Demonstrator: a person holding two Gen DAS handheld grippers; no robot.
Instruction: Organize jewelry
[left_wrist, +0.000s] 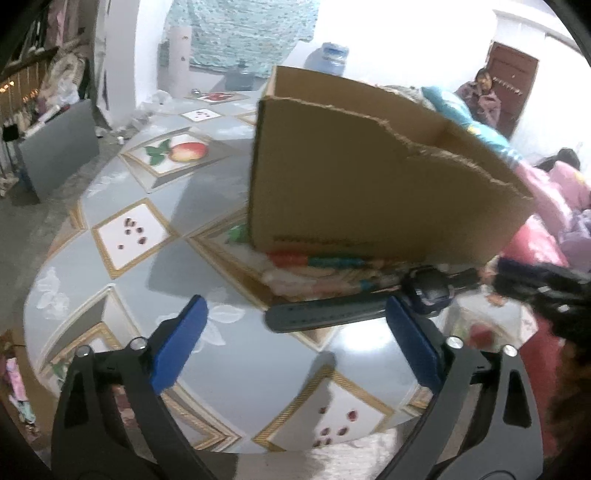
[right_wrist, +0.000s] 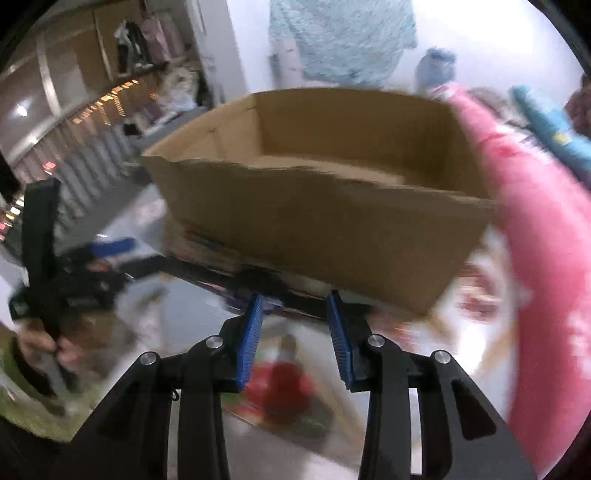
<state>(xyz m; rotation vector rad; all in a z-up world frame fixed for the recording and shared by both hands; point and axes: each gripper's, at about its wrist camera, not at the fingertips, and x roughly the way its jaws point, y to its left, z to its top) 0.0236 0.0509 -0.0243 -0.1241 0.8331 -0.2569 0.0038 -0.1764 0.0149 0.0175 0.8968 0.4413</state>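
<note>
The table (left_wrist: 122, 266) is the biggest thing here, round with a grey fruit-print cover. The cardboard box (left_wrist: 354, 177) stands on it, open-topped with a ragged torn front edge. Right in front of the box lies the dark wristwatch (left_wrist: 424, 290), its strap stretched out flat on the table along the box's near wall.

Left gripper (left_wrist: 295, 325) hovers on the near side of the box, its blue pads spread wide with one strap end between them, not pinched.

Right gripper (right_wrist: 295, 314) sits just short of the box too, pads partway apart, nothing in them. That view is pretty blurry though.
</note>
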